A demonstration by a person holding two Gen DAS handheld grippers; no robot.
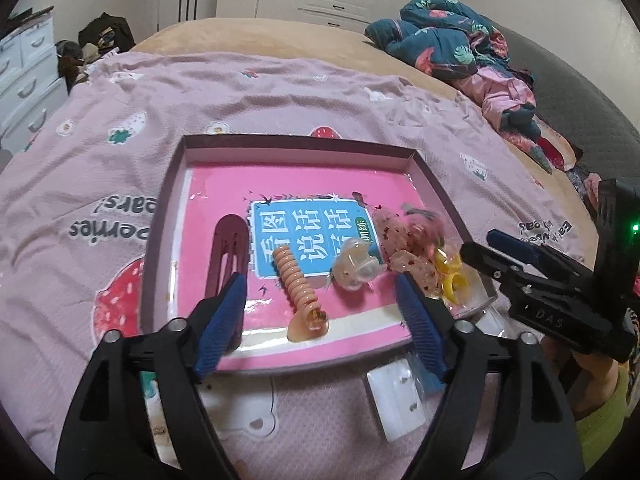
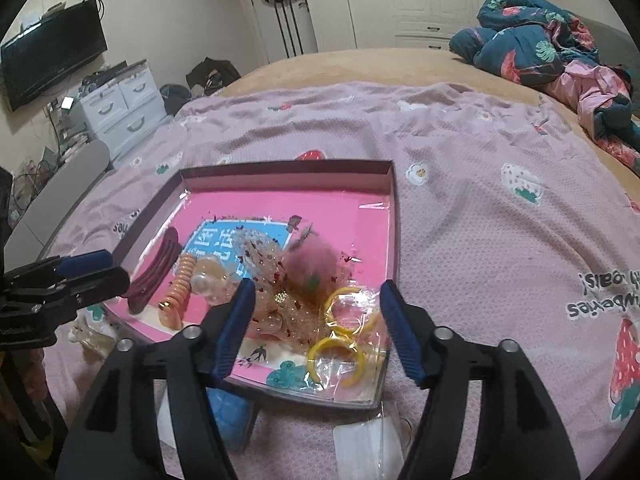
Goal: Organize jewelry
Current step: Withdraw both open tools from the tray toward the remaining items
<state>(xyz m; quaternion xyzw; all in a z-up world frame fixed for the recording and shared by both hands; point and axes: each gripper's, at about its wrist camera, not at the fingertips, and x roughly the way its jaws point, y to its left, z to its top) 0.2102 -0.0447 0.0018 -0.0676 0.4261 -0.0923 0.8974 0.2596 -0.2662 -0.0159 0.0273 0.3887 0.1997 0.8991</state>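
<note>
Both my claws stand wide open and hold nothing: the left claw (image 1: pixel 320 320) hangs over the near part of the shallow tray (image 1: pixel 296 142), and the right claw (image 2: pixel 318 330) over its near right corner. The tray lies on the pink blanket (image 1: pixel 120 160) of the bed, and all the jewelry and hair things are inside it.

I think the risks are these. The tray sits on soft cloth, so a push on its rim could tip it and let the small pieces slide together. The yellow rings (image 2: pixel 340 356) lie in a thin clear bag (image 2: pixel 360 320), which is slippery and crinkled; my pads could catch only the film and drag the whole bag, or pull the glittery clear piece (image 2: pixel 272 296) along with it, since they touch. The fluffy pink ball (image 2: pixel 312 268) is soft and would squash or roll.

The dark red clip (image 1: pixel 226 256) is long, flat and smooth, lying close to the tray floor, so it is hard to get under. The peach spiral clip (image 1: pixel 296 280) is ribbed and glossy. The pale claw clip (image 1: pixel 356 268) beside it is rounded, translucent plastic. The tray floor is a shiny pink printed sheet, and things may slip on it.
</note>
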